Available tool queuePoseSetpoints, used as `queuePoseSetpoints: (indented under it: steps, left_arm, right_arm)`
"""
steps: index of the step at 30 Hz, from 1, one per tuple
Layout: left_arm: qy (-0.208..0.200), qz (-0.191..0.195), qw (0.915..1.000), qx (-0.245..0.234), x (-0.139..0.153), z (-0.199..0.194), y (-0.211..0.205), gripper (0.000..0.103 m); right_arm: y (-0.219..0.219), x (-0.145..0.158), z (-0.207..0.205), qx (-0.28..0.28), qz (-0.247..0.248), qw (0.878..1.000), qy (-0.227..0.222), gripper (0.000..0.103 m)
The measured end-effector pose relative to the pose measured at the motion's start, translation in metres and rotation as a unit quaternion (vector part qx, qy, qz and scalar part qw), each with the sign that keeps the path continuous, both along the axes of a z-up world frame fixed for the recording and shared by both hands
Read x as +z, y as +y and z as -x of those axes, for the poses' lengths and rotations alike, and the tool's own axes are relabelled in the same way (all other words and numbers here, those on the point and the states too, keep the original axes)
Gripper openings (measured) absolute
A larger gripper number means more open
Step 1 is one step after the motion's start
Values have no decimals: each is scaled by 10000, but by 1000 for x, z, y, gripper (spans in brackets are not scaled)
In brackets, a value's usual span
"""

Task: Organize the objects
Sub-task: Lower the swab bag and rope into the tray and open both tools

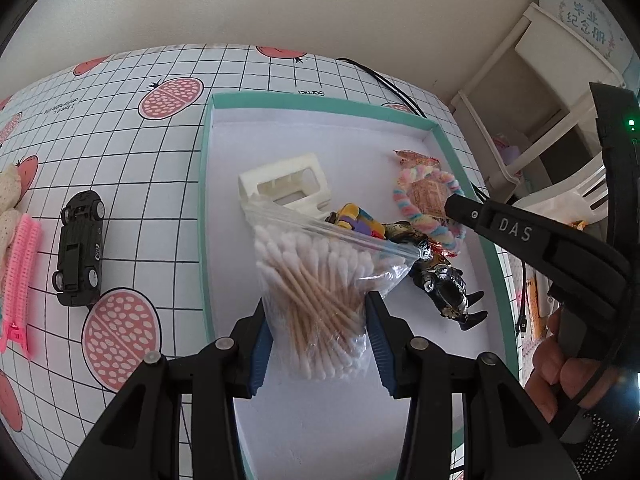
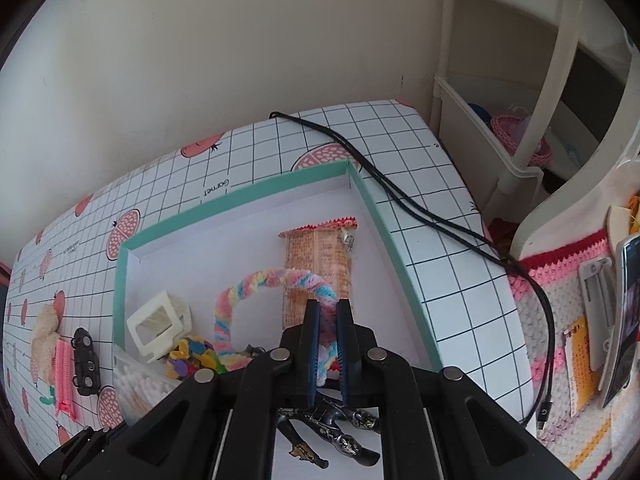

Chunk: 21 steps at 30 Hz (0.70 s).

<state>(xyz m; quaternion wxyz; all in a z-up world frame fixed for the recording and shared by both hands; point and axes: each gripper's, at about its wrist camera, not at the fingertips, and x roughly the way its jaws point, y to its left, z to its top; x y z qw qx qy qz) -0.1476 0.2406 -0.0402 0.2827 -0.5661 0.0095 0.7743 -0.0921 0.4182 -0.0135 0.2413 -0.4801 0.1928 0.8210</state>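
A clear zip bag of cotton swabs hung over the teal-rimmed tray, pinched between blue-padded fingers. Inside the tray lay a cream plastic clip, a colourful toy, a dark action figure, a snack packet and a pastel fuzzy loop, its end gripped.

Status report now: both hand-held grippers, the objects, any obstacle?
Left hand-held gripper shut on cotton swab bag. Right hand-held gripper shut on fuzzy ring. Both over teal box. Nothing blocking.

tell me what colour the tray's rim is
Teal green rim with a white inside, clearest in the right wrist view.
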Motion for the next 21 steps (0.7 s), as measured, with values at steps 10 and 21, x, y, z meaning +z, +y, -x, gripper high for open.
queuePoseSetpoints:
  steps: [10,21]
  left_arm:
    - [11,60,10000,-69,-1,2,2,46]
    - [71,14,9999,-89,11,-2,-3,53]
  right_arm:
    - [-3,1,3,68,-52,9999,-54,12]
    - [-3,7,3,113,-129,9998,-77,25]
